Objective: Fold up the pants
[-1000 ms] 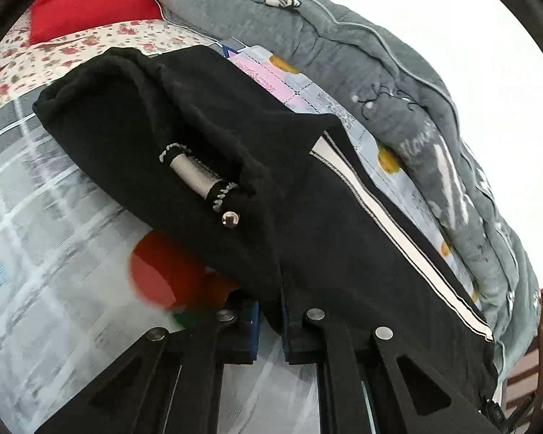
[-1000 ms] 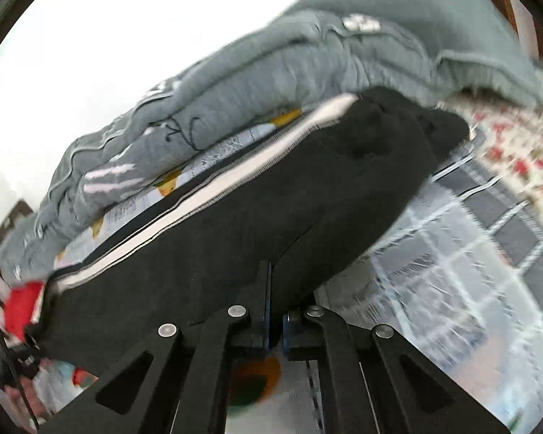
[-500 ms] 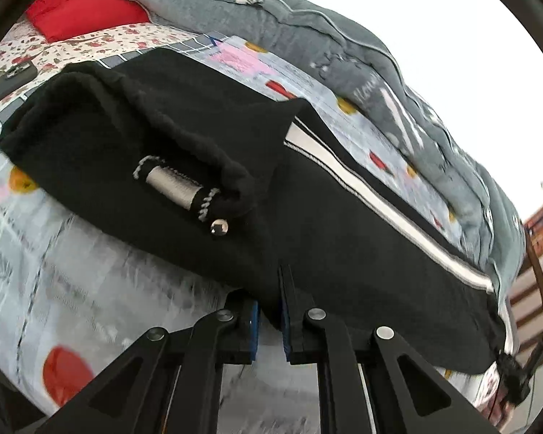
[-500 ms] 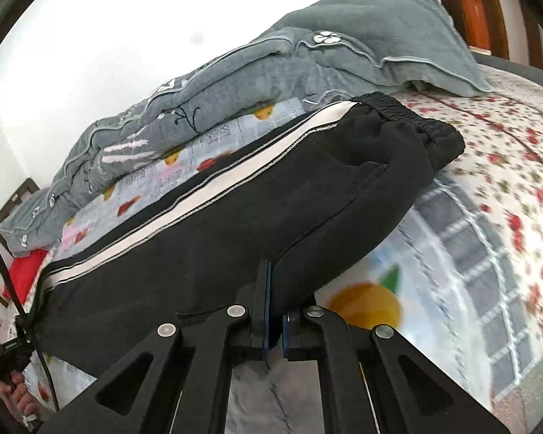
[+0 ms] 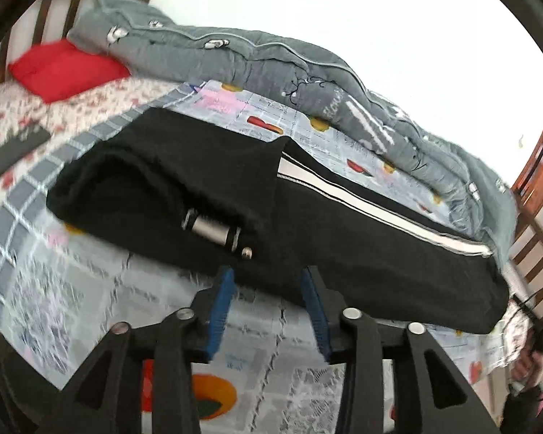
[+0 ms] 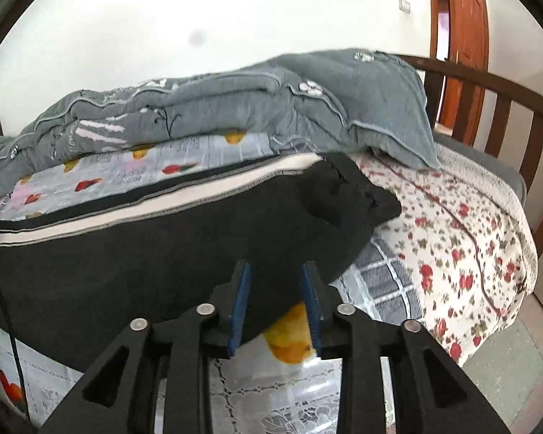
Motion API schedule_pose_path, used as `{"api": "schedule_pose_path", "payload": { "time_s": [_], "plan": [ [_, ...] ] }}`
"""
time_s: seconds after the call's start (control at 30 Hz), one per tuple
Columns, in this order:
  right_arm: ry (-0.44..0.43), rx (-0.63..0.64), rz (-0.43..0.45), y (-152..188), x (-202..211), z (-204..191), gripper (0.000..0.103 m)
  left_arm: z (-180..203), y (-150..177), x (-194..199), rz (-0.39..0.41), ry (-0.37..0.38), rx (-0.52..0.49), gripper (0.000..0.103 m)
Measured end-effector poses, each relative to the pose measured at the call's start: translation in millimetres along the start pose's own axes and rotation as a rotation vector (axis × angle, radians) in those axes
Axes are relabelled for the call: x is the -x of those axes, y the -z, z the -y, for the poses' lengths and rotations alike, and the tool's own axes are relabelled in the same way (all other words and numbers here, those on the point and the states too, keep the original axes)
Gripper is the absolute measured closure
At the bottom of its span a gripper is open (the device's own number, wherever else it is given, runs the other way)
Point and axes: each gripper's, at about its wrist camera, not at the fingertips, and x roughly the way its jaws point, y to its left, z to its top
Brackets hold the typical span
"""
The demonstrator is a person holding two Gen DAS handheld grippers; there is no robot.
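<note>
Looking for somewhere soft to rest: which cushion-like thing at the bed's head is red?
The flat red pillow beside the headboard; the grey quilted pillow behind it is grey.

1. The pants (image 5: 344, 246) are matt black knit cloth, slightly fuzzy; a smooth white woven stripe (image 5: 362, 206) runs along their far edge; the cord end (image 5: 210, 231) looks like brushed metal.
2. The left gripper (image 5: 268, 300) and right gripper (image 6: 275, 300) are matt black plastic with shiny metal rivets; their pads (image 5: 219, 307) look like blue rubbery foam.
3. The bedsheet (image 5: 90, 307) is thin printed cloth, smooth; the floral cover (image 6: 470, 238) near the bed's right edge looks quilted.
4. The grey quilt (image 6: 235, 108) is puffy, soft matt cloth.
5. The bed rail (image 6: 503, 108) is dark, glossy varnished wood.
</note>
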Motion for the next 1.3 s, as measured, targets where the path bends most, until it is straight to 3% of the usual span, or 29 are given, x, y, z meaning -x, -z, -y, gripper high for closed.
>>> {"api": "schedule_pose_path", "payload": {
  "time_s": [0.13,0.17,0.27,0.33,0.4,0.47,0.63,0.77,0.87,0.93,1.0,1.03,1.1,1.2,1.3],
  "plan": [
    [-0.049,-0.016,-0.007,0.2,-1.5,-8.4,0.072,12.7,-11.3,-11.9,0.019,-0.037,-0.030,0.056],
    [-0.050,-0.012,-0.009,1.5,-1.9,-11.3,0.072,16.8,-13.2,-15.8,0.028,-0.066,-0.048,0.050],
    [-0.065,-0.004,-0.025,6.5,-4.4,-17.0,0.072,25.5,-14.8,-30.8,0.056,-0.231,-0.119,0.047],
    [-0.066,0.000,-0.036,10.5,-7.2,-19.0,0.072,27.2,-17.8,-39.4,0.064,-0.292,-0.146,0.048],
    [-0.063,0.000,-0.049,13.4,-10.8,-20.2,0.072,29.0,-22.0,-45.1,0.078,-0.349,-0.164,0.080],
    [-0.061,-0.006,-0.057,14.9,-13.9,-20.2,0.072,26.2,-32.6,-49.3,0.085,-0.355,-0.157,0.089],
    [-0.058,-0.015,-0.069,14.6,-19.4,-19.8,0.072,11.5,-80.5,-40.7,0.213,-0.381,-0.096,0.090],
    [-0.054,-0.006,-0.083,13.0,-25.4,-24.4,0.072,-8.0,-126.7,-39.9,0.269,-0.389,-0.036,0.090],
    [-0.052,0.000,-0.097,13.7,-30.8,-29.9,0.072,-23.7,-148.6,-44.3,0.263,-0.372,0.012,0.087],
    [-0.051,0.005,-0.103,14.1,-33.1,-32.8,0.072,-37.0,-159.3,-49.1,0.230,-0.344,0.040,0.076],
    [-0.047,0.010,-0.107,13.3,-35.4,-36.2,0.072,-42.8,-160.3,-46.2,0.264,-0.354,0.037,0.031],
    [-0.048,0.013,-0.107,12.4,-36.4,-37.7,0.072,-43.1,-158.6,-44.2,0.287,-0.357,0.030,0.027],
    [-0.048,0.024,-0.105,8.5,-38.6,-42.7,0.072,-44.1,-156.4,-42.8,0.313,-0.363,0.003,0.027],
    [-0.058,0.057,-0.094,-4.4,-44.9,-53.7,0.072,-46.3,-156.4,-53.3,0.269,-0.371,-0.023,0.027],
    [-0.091,0.106,-0.074,-21.9,-54.9,-70.5,0.060,-48.1,-159.1,-75.3,0.188,-0.408,-0.065,0.027]
  ]
}}
